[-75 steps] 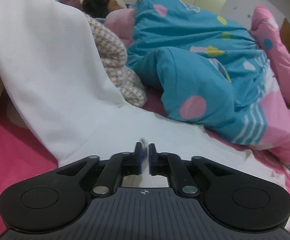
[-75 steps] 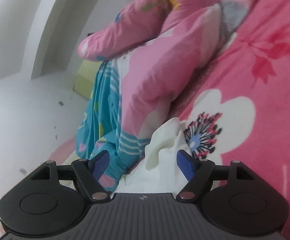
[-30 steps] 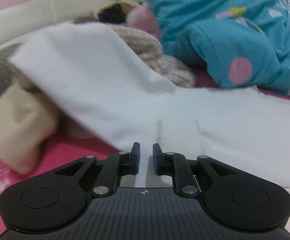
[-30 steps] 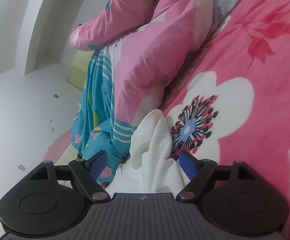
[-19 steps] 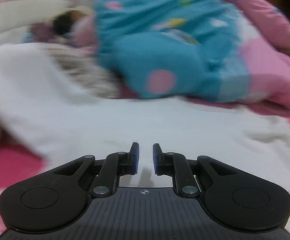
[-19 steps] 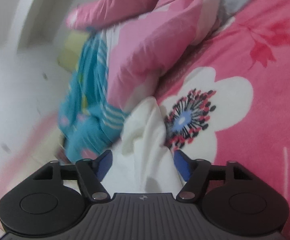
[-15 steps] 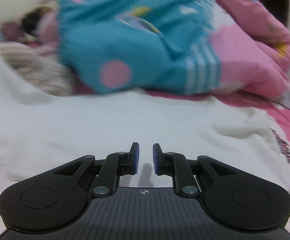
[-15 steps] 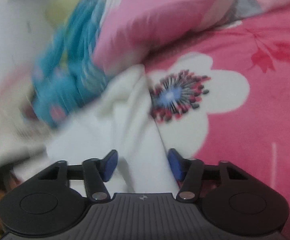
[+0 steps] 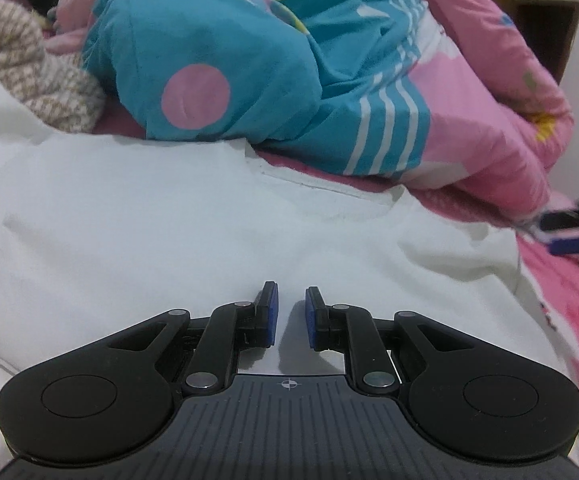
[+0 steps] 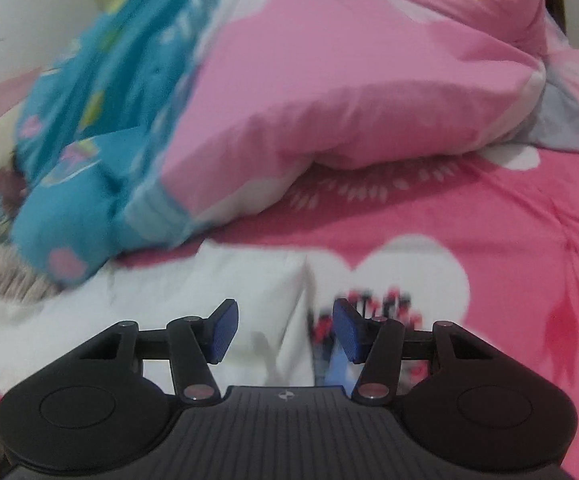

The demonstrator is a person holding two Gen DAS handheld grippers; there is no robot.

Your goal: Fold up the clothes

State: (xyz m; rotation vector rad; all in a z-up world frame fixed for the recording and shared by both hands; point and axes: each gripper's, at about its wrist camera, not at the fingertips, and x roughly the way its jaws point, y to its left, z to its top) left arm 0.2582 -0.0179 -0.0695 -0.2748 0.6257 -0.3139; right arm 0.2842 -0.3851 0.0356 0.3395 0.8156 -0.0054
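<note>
Pink floral bedsheet (image 10: 509, 216) carries a white garment (image 9: 169, 216) spread flat, its edge beside the printed flower. Over it, the left gripper (image 9: 288, 312) hovers with a narrow empty gap; the right gripper (image 10: 283, 330) spreads wide above the garment's edge, holding nothing. Behind lies a blue-and-pink quilt (image 9: 249, 60).

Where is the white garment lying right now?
The white garment lies spread on the pink floral bedsheet, just in front of the blue and pink quilt, under both open grippers.
</note>
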